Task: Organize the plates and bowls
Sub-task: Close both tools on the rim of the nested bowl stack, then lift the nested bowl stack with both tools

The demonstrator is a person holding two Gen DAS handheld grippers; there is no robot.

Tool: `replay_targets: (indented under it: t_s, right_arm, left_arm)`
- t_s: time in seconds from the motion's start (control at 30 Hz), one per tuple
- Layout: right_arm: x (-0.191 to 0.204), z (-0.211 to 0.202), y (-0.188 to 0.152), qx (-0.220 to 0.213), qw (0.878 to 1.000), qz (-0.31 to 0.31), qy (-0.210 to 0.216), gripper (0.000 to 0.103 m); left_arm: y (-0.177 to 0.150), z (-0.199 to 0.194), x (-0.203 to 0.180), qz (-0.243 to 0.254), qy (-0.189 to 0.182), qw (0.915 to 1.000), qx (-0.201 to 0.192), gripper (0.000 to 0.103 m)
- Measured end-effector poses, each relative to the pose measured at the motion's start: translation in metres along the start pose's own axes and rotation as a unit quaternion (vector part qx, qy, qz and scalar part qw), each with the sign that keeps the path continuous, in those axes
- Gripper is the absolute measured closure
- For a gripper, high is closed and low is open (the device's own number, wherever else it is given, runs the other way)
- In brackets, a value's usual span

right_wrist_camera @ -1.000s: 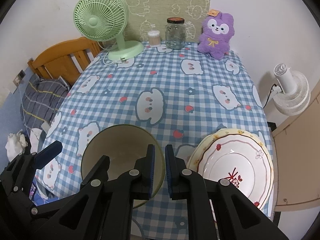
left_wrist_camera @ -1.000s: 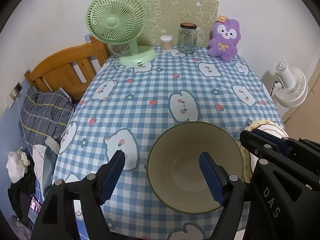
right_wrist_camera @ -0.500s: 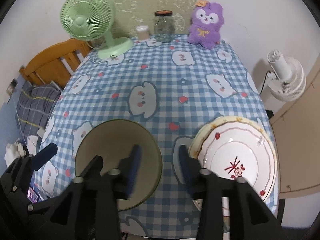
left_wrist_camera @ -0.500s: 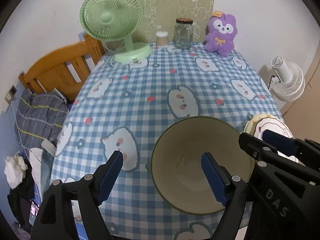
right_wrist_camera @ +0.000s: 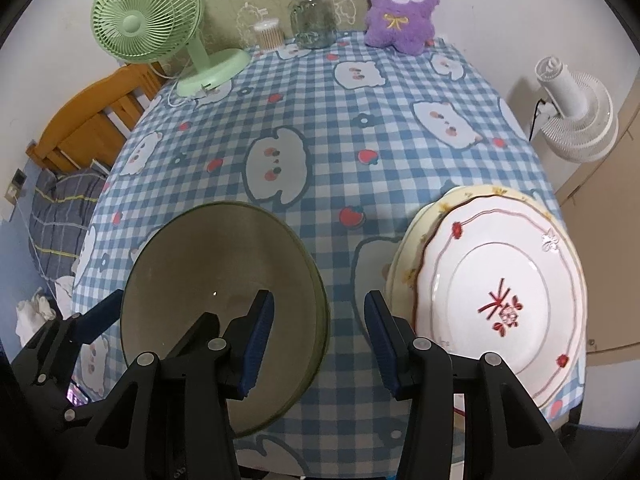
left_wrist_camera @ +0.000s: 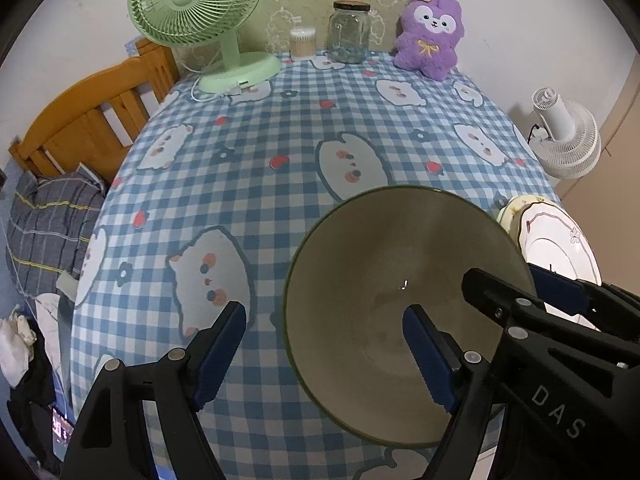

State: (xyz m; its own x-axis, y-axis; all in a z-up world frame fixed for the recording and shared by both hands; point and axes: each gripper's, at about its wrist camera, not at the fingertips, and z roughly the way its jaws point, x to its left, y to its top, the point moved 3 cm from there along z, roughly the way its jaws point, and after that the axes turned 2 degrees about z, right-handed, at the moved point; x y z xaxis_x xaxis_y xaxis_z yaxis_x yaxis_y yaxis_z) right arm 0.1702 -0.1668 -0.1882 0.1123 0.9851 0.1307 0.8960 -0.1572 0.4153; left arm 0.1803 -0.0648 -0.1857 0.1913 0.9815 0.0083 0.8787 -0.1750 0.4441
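Here's the bowl (left_wrist_camera: 404, 300), olive-green with a dark rim, sitting on the checked worktop (left_wrist_camera: 280, 152) in the lower centre of the left wrist view. The left hand-held gripper (left_wrist_camera: 326, 354) has its blue-padded fingers spread wide apart. The left finger is over the cloth just beside the bowl, and the right finger is over the bowl's inside, so the near rim sits between them with neither pad visibly pressing on it.

Over to the right wrist view: the right hand-held gripper (right_wrist_camera: 318, 340) is also apart, straddling the bowl's right rim at the bottom of the frame. One pad is over the bowl's inside, the other over the strip of cloth between bowl and plates. Whether either pad touches the rim, I cannot tell.

At lower right, the white plate (right_wrist_camera: 504, 304) with red flowers lies on top of a cream plate (right_wrist_camera: 408, 248), whose edge peeks out on the left and top.

Along the top of the frame: a green fan (right_wrist_camera: 148, 24), a glass jar (right_wrist_camera: 312, 16) and a purple plush toy (right_wrist_camera: 400, 8), well apart from the dishes.
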Motion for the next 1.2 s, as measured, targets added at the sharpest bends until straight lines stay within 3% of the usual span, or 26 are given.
replay_targets:
  t_s: [0.6, 1.0, 1.2]
  right_arm:
    - [0.003, 0.031, 0.004, 0.022, 1.000, 0.022, 0.004, 0.052]
    - [0.010, 0.038, 0.005, 0.018, 1.000, 0.024, 0.002, 0.052]
    - [0.014, 0.044, 0.006, 0.024, 0.999, 0.029, 0.019, 0.046]
  left_arm:
    - [0.003, 0.032, 0.000, 0.004, -0.024, 0.9992, 0.032, 0.021]
    - [0.004, 0.037, -0.005, 0.012, -0.061, 0.9973, 0.040, 0.024]
    - [0.006, 0.041, -0.004, 0.012, -0.092, 0.9950, 0.038, 0.024]
